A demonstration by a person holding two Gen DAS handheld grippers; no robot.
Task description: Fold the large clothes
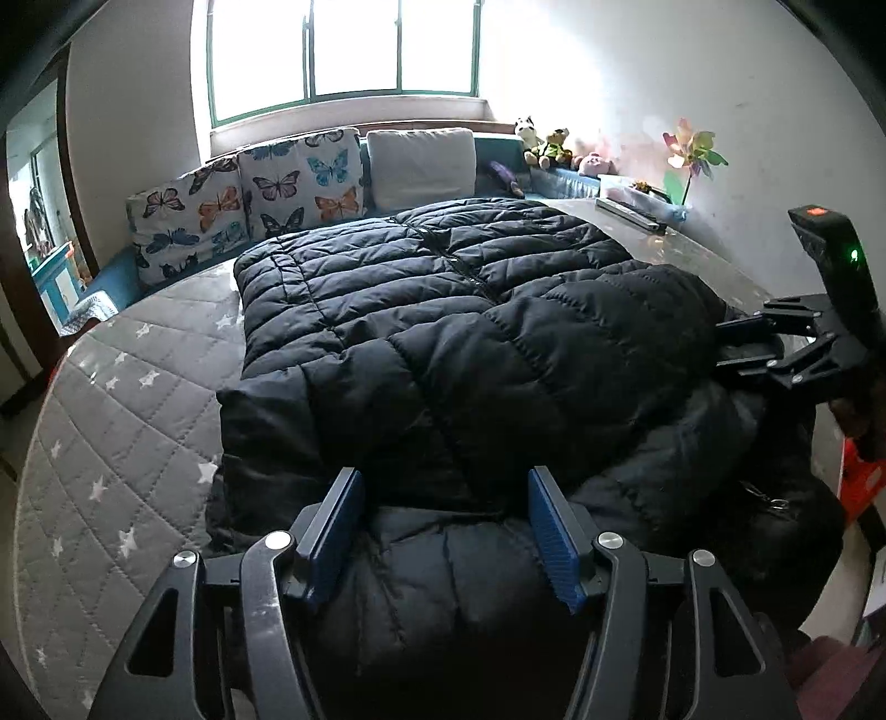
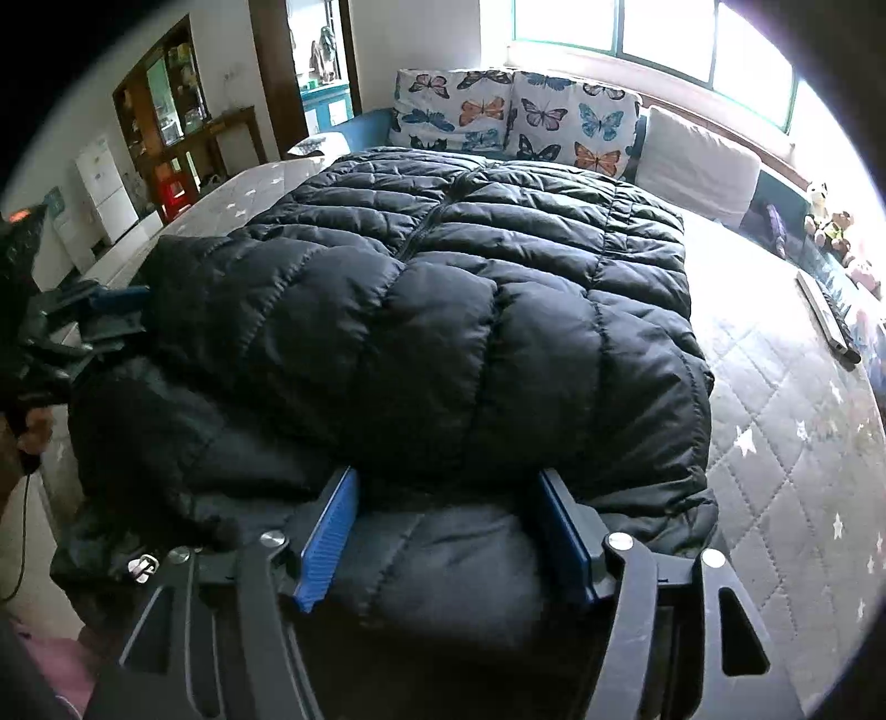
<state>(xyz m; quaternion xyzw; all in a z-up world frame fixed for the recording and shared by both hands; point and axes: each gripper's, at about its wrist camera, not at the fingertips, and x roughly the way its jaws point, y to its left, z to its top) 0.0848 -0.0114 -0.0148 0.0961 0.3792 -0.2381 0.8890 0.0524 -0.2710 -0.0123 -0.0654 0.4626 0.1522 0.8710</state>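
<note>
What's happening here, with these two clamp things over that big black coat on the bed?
A person is folding a black puffer jacket spread on a grey star-patterned mattress, using a hand-held gripper in each hand. The left gripper and the right gripper both sit at the jacket's near edge, where a thick roll of padding lies between their blue fingers. The near part is already doubled over; whether the fingers actually pinch the fabric is unclear.

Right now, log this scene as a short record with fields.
garment: black puffer jacket, partly folded, sleeve laid across its front
surface: grey quilted mattress with white stars
left claw: jaws apart, bulge of jacket between the pads, grip unclear
right claw: jaws apart, jacket edge between the pads, grip unclear
background: butterfly cushions, plain cushion, window
</note>
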